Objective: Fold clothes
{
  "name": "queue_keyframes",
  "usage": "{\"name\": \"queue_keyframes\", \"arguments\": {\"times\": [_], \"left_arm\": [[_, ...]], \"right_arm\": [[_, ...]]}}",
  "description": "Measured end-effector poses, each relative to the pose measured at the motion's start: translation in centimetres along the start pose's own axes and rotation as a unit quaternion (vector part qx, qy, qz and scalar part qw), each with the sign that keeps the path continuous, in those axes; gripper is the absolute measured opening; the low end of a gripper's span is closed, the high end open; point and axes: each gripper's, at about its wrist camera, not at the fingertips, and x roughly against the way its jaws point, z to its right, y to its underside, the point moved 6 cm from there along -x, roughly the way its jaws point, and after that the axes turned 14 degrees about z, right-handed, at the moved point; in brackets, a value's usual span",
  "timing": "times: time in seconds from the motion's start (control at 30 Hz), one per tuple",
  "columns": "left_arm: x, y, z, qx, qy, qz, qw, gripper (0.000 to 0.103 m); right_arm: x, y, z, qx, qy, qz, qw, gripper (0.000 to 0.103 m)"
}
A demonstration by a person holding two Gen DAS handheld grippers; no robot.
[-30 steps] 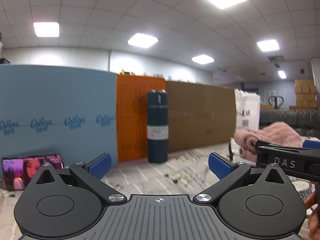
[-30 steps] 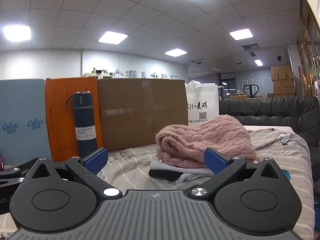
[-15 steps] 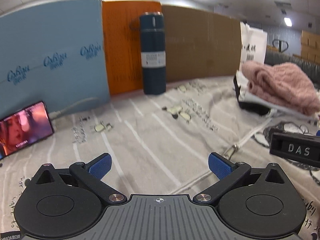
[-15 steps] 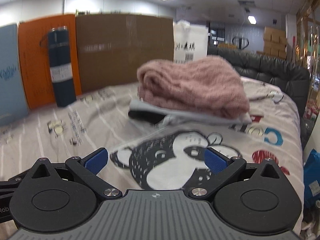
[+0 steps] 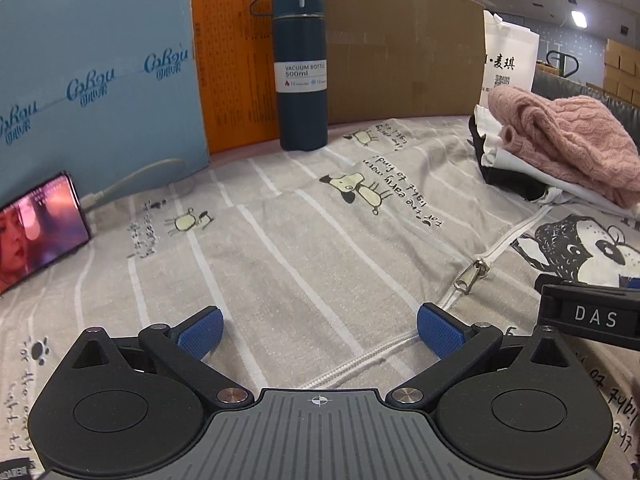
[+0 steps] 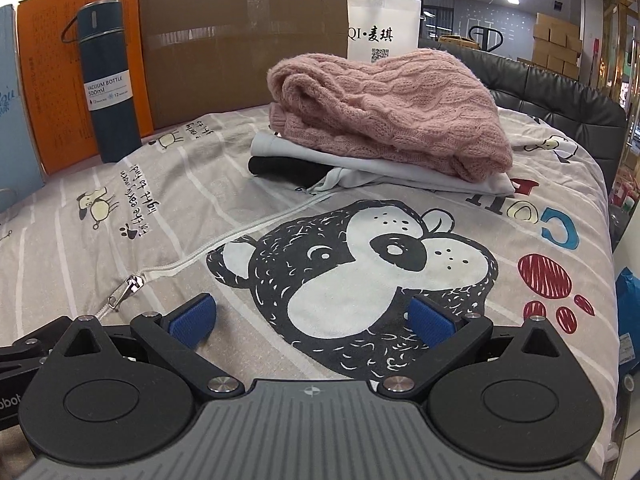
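Low over the striped grey garment point(image 5: 304, 248), the left gripper point(image 5: 319, 330) is spread wide, holding nothing, its zipper point(image 5: 472, 276) just ahead. Likewise the right gripper point(image 6: 311, 317) gapes empty above the bear print point(image 6: 352, 276); folded clothes point(image 6: 384, 120) lie beyond.

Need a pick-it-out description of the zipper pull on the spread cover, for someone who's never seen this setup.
Start from the big black-and-white bear print on the grey cover. A white zipper line runs diagonally past the bear's left side. At its near end lies the zipper pull, the only metal piece on the fabric, just ahead of the right gripper.
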Motion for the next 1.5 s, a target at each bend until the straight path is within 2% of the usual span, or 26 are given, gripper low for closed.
{"name": "queue_keyframes", "arguments": {"times": [0.07, 1.5], "left_arm": [[-0.06, 0.00, -0.27, 0.012, 0.005, -0.002, 0.9999, 0.103], [-0.18, -0.04, -0.20, 0.010, 0.002, -0.004, 0.9999, 0.103]], "right_arm": [[-0.02, -0.01, 0.00, 0.001, 0.000, 0.000, 1.000, 0.103], [-0.10, 0.04, 0.03, -0.002, 0.000, -0.001, 1.000, 0.103]]}}
